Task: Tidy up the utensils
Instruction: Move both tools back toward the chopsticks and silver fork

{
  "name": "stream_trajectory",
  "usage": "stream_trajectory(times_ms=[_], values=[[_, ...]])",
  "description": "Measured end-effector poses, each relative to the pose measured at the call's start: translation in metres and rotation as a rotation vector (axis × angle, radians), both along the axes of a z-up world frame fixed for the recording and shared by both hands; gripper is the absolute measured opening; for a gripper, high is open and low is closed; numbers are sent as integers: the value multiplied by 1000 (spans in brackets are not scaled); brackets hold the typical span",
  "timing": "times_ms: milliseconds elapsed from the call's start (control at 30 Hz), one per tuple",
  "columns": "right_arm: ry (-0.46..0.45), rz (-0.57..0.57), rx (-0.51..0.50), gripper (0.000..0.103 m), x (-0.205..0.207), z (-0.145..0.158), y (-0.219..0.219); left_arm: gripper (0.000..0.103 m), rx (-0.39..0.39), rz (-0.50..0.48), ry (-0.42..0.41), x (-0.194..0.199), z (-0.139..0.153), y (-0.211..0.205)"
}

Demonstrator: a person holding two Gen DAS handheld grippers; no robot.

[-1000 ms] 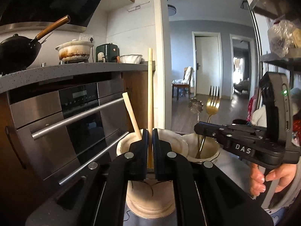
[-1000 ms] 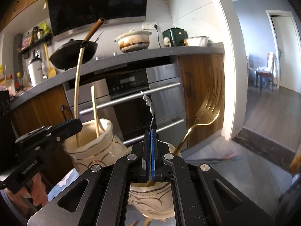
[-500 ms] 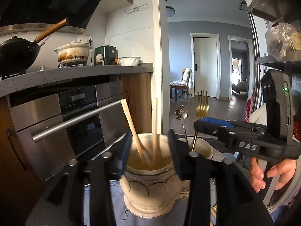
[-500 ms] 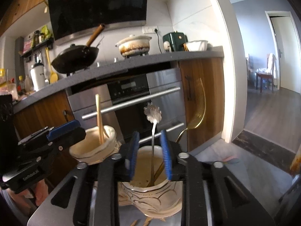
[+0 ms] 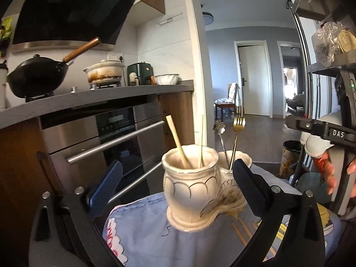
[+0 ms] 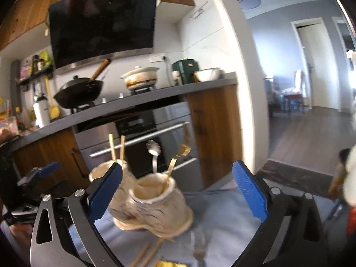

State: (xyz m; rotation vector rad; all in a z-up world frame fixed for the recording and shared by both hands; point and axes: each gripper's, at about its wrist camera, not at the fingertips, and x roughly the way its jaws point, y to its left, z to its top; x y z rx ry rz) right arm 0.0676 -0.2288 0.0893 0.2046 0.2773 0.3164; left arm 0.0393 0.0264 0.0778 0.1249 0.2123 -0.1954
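A cream double-pot utensil holder [image 5: 191,187] stands on a blue patterned cloth [image 5: 142,233]. Its near pot holds two wooden chopsticks [image 5: 178,142]; its far pot holds a silver flower-handled spoon [image 5: 220,133] and a gold fork [image 5: 238,129]. My left gripper [image 5: 175,187] is open and empty, its jaws wide on either side of the holder. My right gripper [image 6: 178,191] is open and empty in front of the holder [image 6: 153,202]. More chopsticks [image 6: 146,253] and a fork [image 6: 199,251] lie on the cloth near me. The right gripper's body [image 5: 329,133] shows at the right of the left wrist view.
A steel oven [image 5: 106,138] sits under a grey counter [image 5: 89,98] with a black wok [image 5: 35,77], a white pot [image 5: 104,73] and a green appliance [image 5: 140,73]. A metal shelf rack [image 5: 322,44] stands right. A doorway opens onto a hallway [image 5: 251,77].
Both grippers were shut, left on a chopstick and right on the spoon, over the pots. Both opened, let the utensils drop in, and drew back from the holder.
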Motion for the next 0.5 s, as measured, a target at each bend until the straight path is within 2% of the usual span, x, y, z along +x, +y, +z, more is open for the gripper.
stream_trajectory(times_ms=[267,400,500], values=[[88,-7,-41,98,-27,-19,-18,98,-66,50,-9,-25,-6,11],[112,-18,-82,98,-40,-32,-21,98,-121,4,55,-31,-19,10],[141,-24,-130,98,-44,-43,-20,98,-126,-35,111,-29,-31,2]])
